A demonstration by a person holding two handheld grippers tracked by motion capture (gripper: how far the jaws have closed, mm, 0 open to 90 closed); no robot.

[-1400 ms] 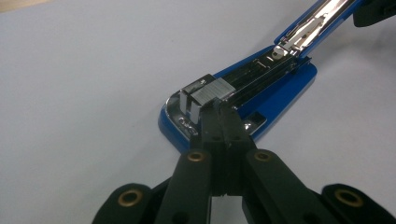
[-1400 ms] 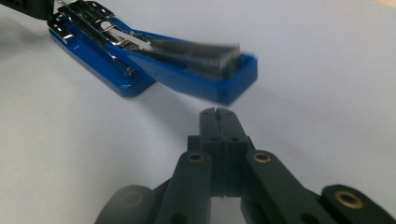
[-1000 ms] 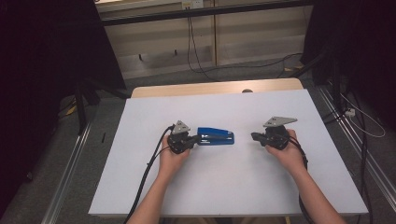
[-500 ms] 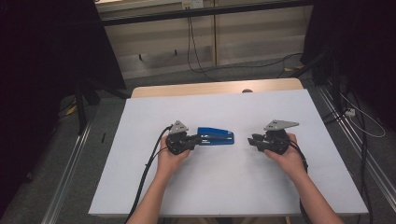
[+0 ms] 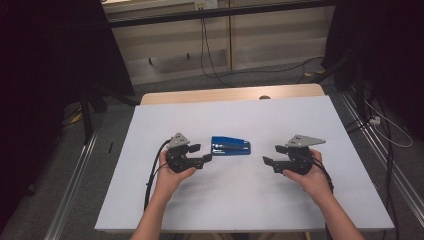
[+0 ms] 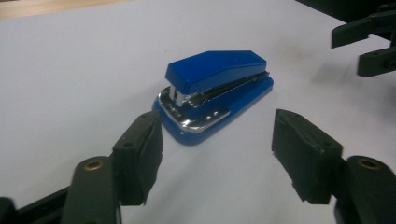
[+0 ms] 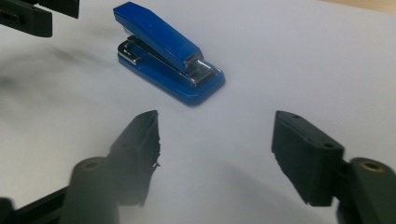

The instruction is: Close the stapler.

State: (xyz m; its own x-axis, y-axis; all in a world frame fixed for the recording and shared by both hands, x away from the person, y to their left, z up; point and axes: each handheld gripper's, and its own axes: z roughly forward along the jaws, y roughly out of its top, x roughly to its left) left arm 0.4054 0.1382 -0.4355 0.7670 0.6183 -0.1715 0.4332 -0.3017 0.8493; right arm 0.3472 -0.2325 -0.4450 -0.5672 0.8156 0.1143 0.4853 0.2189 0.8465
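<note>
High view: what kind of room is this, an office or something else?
Probably a lab recording station, not an office: a white-covered table fenced by dark curtains, cables on the floor, and a lone blue stapler between two handheld grippers.

Blue stapler [image 5: 230,147], closed (chrome metal inside), lying flat on the white table [image 5: 240,200]

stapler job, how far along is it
Early. The blue stapler lies closed and untouched on the white table. The left gripper and right gripper flank it; their jaws have just been opening, nothing between them. Grasping is still to come.
</note>
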